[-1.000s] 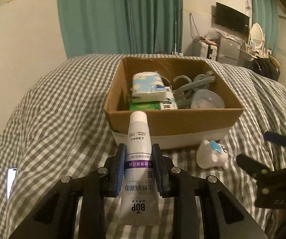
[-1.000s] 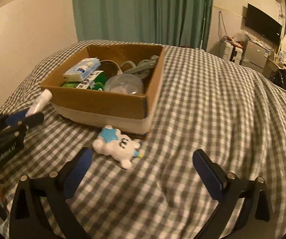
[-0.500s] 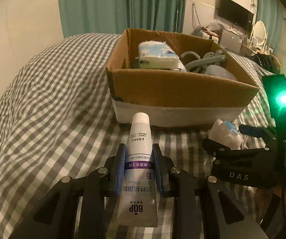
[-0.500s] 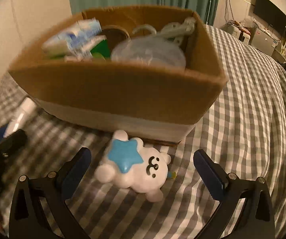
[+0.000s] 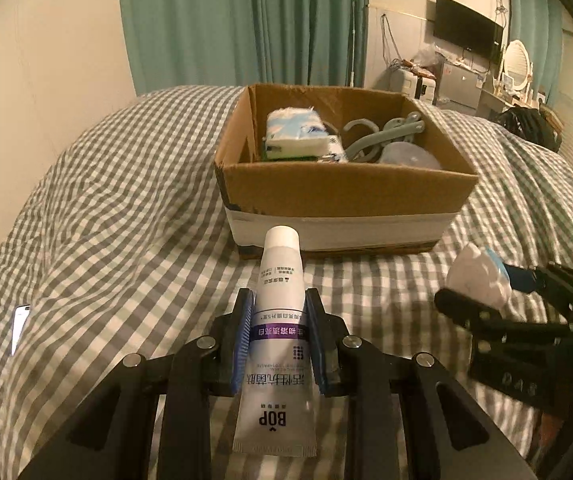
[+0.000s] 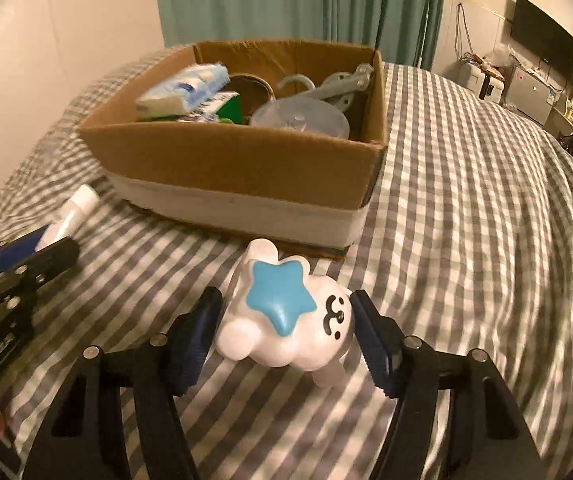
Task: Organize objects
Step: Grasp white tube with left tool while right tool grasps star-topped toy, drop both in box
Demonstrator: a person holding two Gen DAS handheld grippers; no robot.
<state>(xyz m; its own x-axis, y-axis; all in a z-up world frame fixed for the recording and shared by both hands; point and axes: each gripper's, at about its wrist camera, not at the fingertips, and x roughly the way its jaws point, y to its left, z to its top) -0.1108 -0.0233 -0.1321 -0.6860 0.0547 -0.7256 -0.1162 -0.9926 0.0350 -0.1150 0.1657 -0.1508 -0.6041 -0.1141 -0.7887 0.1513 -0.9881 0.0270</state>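
Note:
A white toothpaste tube (image 5: 278, 344) stands between the blue pads of my left gripper (image 5: 280, 300), which is shut on it, cap pointing at the cardboard box (image 5: 346, 188). On the checked bedcover in front of the box lies a white toy with a blue star (image 6: 286, 320). My right gripper (image 6: 284, 304) straddles it and its jaws are closing; the right pad is at the toy's side, and a thin gap shows at the left pad. The left wrist view shows the toy (image 5: 474, 276) at right, between the right gripper's fingers (image 5: 458, 308).
The box (image 6: 246, 168) holds a tissue pack (image 6: 182, 92), a green packet, a grey hook (image 6: 326, 84) and a clear lid (image 6: 298, 120). A phone (image 5: 20, 328) lies on the bedcover at far left. A wall and green curtains stand behind the bed.
My right gripper has come down and forward over the star toy, and its jaws have narrowed around it. The left gripper shifted slightly, still holding the tube.

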